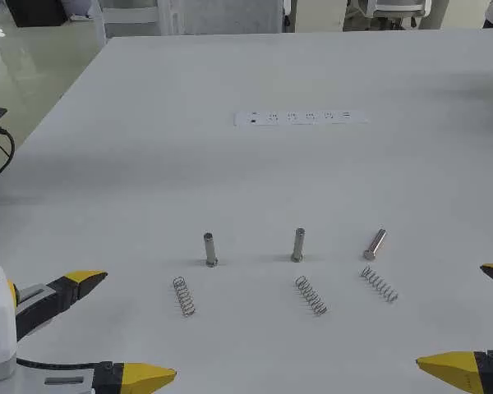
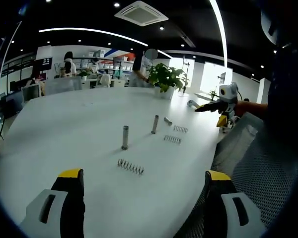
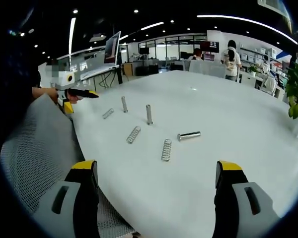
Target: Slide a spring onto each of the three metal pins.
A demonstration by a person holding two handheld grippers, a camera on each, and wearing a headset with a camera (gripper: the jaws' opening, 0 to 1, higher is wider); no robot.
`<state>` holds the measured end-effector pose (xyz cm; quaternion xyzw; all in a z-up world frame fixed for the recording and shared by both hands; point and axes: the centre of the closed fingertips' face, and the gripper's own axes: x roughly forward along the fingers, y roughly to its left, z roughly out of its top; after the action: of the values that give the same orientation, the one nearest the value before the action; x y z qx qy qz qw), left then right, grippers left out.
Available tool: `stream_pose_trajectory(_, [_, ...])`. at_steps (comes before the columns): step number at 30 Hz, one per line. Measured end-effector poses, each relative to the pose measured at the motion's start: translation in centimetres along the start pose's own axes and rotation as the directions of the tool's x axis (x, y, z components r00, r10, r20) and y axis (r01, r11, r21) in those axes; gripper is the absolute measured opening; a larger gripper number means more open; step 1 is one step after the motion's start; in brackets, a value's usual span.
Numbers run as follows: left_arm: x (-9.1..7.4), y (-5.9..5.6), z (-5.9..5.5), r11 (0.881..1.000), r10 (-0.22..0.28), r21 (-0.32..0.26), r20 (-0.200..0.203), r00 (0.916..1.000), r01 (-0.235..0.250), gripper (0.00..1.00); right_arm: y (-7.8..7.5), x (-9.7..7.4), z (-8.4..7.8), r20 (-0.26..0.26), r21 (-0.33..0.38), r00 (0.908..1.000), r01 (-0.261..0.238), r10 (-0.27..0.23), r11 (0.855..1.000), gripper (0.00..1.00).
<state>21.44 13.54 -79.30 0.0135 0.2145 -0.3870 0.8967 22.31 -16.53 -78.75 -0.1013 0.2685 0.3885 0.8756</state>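
Three metal pins sit in a row on the white table point(image 1: 255, 180). The left pin point(image 1: 209, 249) and middle pin point(image 1: 297, 245) stand upright; the right pin point(image 1: 375, 244) lies on its side. A spring lies in front of each: left spring point(image 1: 183, 295), middle spring point(image 1: 311, 295), right spring point(image 1: 379, 284). My left gripper point(image 1: 127, 327) hovers open at the lower left, short of the left spring point(image 2: 130, 166). My right gripper point(image 1: 456, 316) is open at the lower right, near the lying pin point(image 3: 189, 135) and its spring point(image 3: 166, 149). Nothing sits between either pair of jaws.
A white power strip point(image 1: 301, 117) lies farther back at mid-table. A black cable point(image 1: 0, 148) hangs at the table's left edge. A mesh chair back point(image 3: 35, 144) sits near the table's front edge. A potted plant point(image 2: 164, 77) stands at one end, with people beyond.
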Motion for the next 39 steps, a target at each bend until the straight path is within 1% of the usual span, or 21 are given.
stream_pose_trajectory(10, [0.3,0.0,0.2,1.0,-0.017,0.013,-0.014,0.9998,0.017,0.99,0.2,-0.3,-0.6,0.003,0.018,0.9999,0.012,-0.012,1.0,0.99])
stream_pose_trajectory(22, [0.7,-0.4,0.5,0.999,-0.038,0.032,-0.037,0.9986,0.039,0.99,0.2,-0.6,-1.5,0.012,0.046,0.9997,0.023,-0.023,0.999,0.99])
stream_pose_trajectory(31, [0.8,-0.4,0.7,0.998,-0.04,0.04,-0.045,0.9982,0.042,0.99,0.3,-0.5,-1.8,0.021,0.061,0.9995,0.023,-0.025,0.998,0.99])
stream_pose_trajectory(39, [1.0,-0.7,0.6,0.998,-0.04,0.037,-0.045,0.9982,0.042,0.99,0.2,-0.5,-2.1,0.017,0.064,0.9996,0.021,-0.023,0.998,0.99])
